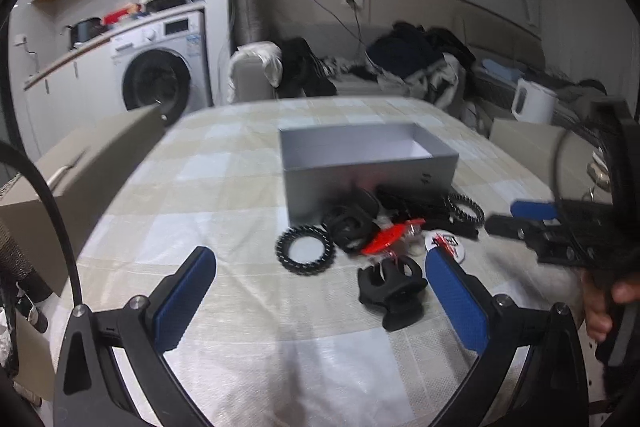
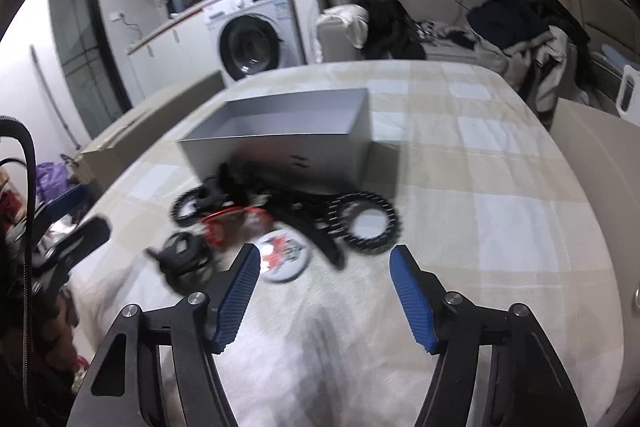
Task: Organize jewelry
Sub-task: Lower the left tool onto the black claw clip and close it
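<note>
The open grey box sits mid-table on the checked cloth, looking light and stiff-walled; the jewelry lies heaped against its near side. Both the left gripper and right gripper stand spread, holding nothing. The black claw clip looks rigid, best pinched across its body; the springy coil band by its rim. Only the left view shows the person's hand.

I see washing machine under counter, back left | sofa heaped with clothes along panelled wall | dark door far left | white kettle right
</note>
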Action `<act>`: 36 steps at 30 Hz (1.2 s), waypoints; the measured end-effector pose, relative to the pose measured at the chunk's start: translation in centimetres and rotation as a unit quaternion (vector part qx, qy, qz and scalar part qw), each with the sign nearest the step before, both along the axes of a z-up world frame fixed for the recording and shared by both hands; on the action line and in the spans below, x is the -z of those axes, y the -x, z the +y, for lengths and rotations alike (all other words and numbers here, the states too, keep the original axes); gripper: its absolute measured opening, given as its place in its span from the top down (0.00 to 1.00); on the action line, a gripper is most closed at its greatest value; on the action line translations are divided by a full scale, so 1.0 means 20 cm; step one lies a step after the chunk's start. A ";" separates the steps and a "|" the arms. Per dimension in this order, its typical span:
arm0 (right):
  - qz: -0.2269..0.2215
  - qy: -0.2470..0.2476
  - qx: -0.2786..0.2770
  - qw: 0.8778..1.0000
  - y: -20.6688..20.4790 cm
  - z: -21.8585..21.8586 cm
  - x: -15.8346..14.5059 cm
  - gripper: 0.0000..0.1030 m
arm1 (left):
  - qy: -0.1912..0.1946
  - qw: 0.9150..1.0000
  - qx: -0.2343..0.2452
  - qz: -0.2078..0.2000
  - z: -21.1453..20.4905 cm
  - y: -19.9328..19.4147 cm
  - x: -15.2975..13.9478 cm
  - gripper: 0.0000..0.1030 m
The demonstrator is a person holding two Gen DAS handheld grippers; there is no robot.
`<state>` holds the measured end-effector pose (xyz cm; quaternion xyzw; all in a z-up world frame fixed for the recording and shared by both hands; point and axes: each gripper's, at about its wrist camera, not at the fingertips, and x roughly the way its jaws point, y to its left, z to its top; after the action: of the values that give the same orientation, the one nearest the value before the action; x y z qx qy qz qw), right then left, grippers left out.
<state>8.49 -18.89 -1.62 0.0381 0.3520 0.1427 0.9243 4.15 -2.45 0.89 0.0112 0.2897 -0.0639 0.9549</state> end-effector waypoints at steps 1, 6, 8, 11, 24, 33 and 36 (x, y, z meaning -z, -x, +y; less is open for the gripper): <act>0.006 0.000 0.005 1.000 -0.03 -0.02 0.01 0.35 | 0.001 1.000 0.006 0.004 -0.01 -0.01 0.01 0.01; 0.042 0.006 0.011 0.999 -0.14 -0.06 0.04 0.41 | 0.006 0.999 0.043 0.020 -0.04 -0.03 0.03 0.01; 0.050 0.012 0.013 0.999 -0.17 -0.06 0.05 0.43 | -0.003 0.999 0.050 0.020 -0.07 -0.02 0.03 0.01; 0.063 0.016 0.011 0.998 -0.20 -0.06 0.07 0.45 | -0.008 0.997 0.067 0.029 -0.09 -0.02 0.03 0.01; 0.073 0.027 -0.009 0.997 -0.29 0.00 0.07 0.45 | -0.002 0.993 0.093 0.073 -0.12 -0.07 0.09 0.16; 0.071 0.052 -0.015 0.996 -0.31 0.00 0.07 0.46 | 0.014 0.990 0.103 0.096 -0.12 -0.05 0.11 0.59; 0.070 0.061 -0.016 0.996 -0.29 0.00 0.07 0.47 | 0.010 0.991 0.101 0.085 -0.12 -0.03 0.10 0.59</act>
<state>14.28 -18.82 -2.98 -0.0138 0.4243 0.1329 0.8956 4.67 -4.89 -1.15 0.0251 0.3664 -0.1640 0.9155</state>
